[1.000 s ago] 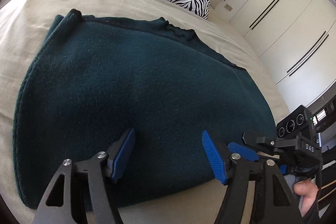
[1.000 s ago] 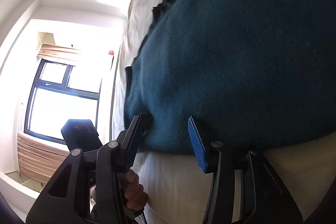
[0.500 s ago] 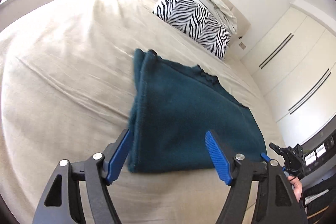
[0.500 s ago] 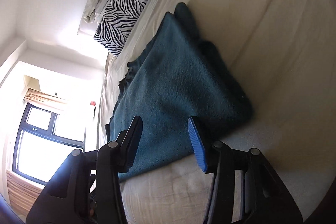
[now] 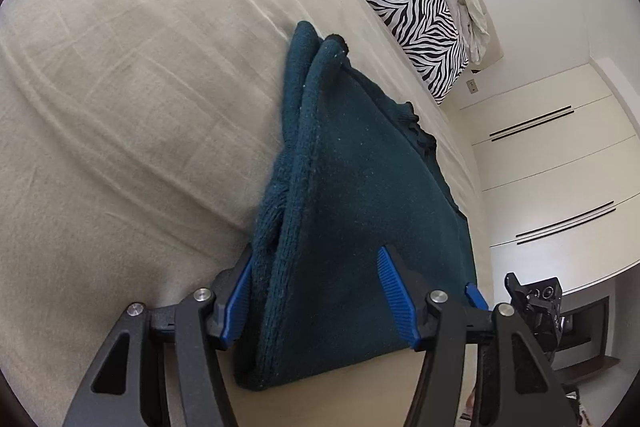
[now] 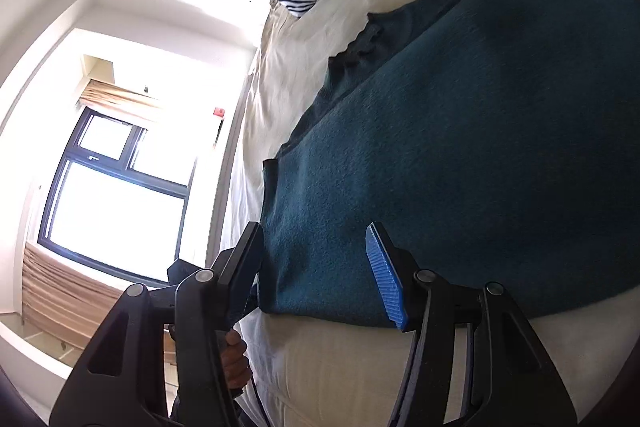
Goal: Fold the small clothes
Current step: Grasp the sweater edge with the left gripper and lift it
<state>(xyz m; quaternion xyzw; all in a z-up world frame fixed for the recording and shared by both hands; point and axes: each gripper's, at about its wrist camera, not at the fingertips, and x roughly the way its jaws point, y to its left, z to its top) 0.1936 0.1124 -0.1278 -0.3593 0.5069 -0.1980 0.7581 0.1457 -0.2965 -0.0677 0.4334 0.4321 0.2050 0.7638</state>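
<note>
No text, label, brand or number can be read on anything in either view.

Dark teal knit garment [image 5: 360, 211], folded into flat layers, lies on beige bed sheet [image 5: 132, 79]; stacked edges show along one side.

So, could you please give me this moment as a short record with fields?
surface: bed with beige sheet
garment: dark teal knit garment, folded, lying flat
left hand-held gripper: jaws just closing, straddling the garment's near corner, not clamped
right hand-held gripper: open, at the garment's other near corner
background: zebra-print pillow at the head of the bed
</note>
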